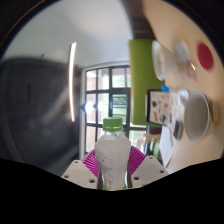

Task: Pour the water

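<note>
A clear plastic water bottle (113,152) with a green cap (113,124) stands between my fingers, cap pointing away from me. My gripper (113,170) is shut on it: the pink pads (92,165) press on both of its sides. The bottle is held up in the air. The whole scene looks tilted, and the light table (170,25) rises to the right beyond the bottle. A round white cup or bowl (183,56) sits on that table.
A round whitish dish (197,108) and a blue thing (208,55) also lie on the table, with papers (160,105) near its edge. A green surface (145,70) stands beside it. A window (105,95) is straight ahead, and a dark mass (35,110) is to the left.
</note>
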The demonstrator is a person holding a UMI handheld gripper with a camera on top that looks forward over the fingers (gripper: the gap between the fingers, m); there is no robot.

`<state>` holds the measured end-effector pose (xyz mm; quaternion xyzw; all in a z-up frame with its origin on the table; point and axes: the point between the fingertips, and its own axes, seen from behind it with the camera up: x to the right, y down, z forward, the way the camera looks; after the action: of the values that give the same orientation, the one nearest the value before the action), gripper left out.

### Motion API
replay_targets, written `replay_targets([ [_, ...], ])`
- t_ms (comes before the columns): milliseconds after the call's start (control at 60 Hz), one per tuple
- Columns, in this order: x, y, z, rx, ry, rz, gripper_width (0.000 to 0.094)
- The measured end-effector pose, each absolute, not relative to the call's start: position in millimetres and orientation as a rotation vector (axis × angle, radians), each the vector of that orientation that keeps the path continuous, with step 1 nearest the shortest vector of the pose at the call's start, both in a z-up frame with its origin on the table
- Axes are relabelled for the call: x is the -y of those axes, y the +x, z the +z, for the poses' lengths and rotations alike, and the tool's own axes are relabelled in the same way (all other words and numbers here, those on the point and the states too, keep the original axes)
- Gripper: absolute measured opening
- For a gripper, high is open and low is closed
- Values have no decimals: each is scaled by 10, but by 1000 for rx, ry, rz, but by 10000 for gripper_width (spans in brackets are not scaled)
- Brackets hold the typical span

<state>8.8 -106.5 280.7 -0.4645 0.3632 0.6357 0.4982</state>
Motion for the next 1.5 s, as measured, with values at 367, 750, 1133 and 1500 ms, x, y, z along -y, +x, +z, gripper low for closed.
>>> replay_targets([
  [367, 2016, 2171, 3259, -193, -1267, -22, 321],
  [750, 1849, 2747, 1261, -152, -1567, -174, 334],
  [1133, 2026, 2857, 1113, -157, -1585, -160, 343],
  [1500, 2138, 2632, 1085, -98, -1711, -161, 818],
])
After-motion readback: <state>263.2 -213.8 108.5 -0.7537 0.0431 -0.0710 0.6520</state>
